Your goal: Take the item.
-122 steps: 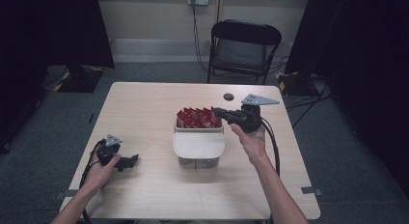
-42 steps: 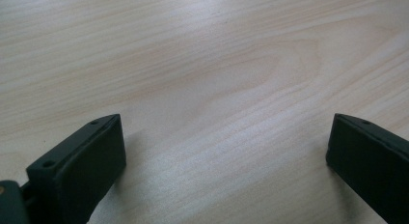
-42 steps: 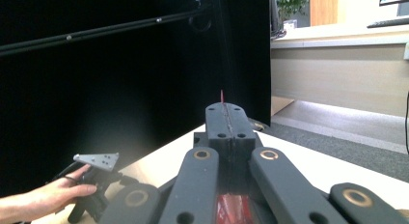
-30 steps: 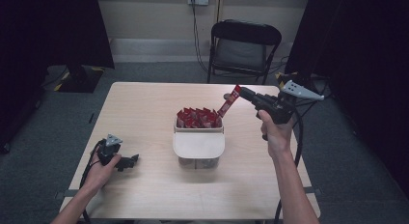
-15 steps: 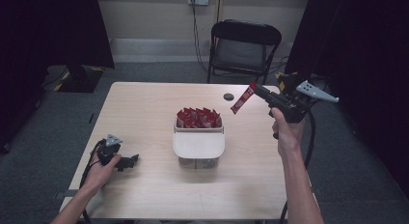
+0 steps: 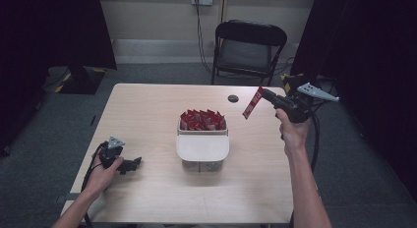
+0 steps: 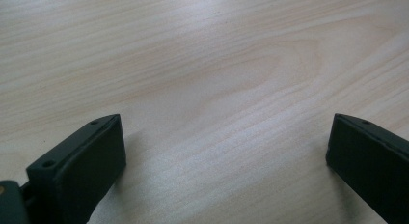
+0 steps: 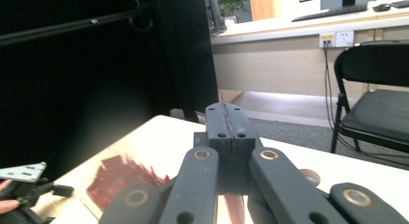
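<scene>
High view: the right hand-held gripper [image 6: 264, 94] holds a slim red foil sachet [image 6: 253, 103] clamped in the air, right of the white box of red sachets [image 6: 202, 145] on the pale wooden counter [image 6: 147, 115]; judged mid-carry, it next needs a set-down spot
Left gripper view: the left hand-held gripper [image 7: 224, 161] is spread wide, empty, over bare wood
Right gripper view: pressed-together jaws, red sachet edge beneath

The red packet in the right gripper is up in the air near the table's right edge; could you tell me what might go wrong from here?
1. The right gripper pinches the red packet by one end only, so it dangles and might slip out.
2. It hangs near the table edge; dropped, it may land on the floor.
3. The remaining packets stand packed tightly in the white container; another pick might drag neighbours out.
</scene>
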### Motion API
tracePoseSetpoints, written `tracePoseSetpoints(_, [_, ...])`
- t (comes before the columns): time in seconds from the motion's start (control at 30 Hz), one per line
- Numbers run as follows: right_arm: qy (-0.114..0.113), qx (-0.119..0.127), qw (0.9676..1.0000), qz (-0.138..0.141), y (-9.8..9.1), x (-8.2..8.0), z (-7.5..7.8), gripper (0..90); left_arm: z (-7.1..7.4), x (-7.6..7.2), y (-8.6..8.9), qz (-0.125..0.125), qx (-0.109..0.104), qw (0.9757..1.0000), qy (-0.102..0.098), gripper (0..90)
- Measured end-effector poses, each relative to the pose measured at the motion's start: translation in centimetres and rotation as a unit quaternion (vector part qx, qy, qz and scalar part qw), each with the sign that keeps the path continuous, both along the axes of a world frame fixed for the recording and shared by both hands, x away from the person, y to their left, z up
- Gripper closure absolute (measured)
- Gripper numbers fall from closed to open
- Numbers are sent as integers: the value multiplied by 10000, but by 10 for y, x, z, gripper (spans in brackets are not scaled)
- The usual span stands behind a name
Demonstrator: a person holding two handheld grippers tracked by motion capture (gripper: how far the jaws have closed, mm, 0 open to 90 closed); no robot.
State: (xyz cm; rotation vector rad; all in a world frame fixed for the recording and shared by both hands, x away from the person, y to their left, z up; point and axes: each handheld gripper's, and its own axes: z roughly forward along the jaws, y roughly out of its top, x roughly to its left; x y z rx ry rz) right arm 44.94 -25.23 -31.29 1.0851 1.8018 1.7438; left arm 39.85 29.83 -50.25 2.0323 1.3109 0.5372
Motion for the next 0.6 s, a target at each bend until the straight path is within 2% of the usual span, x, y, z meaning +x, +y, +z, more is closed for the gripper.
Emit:
tracePoseSetpoints(0.03, [32, -17, 10000, -9, 1, 2, -1, 900, 0, 0, 0, -1, 0, 10000, 1, 0])
tracePoseSetpoints(0.13, [225, -281, 9993, -83, 5, 11, -9, 900, 0, 0, 0, -1, 0, 10000, 1, 0])
tracePoseSetpoints(0.23, [299, -404, 9987, -105, 8, 15, -14, 900, 0, 0, 0, -1, 1, 10000, 1, 0])
tracePoseSetpoints(0.6, [608, -522, 9967, -155, 13, 27, -44, 900, 0, 0, 0, -1, 1, 10000, 1, 0])
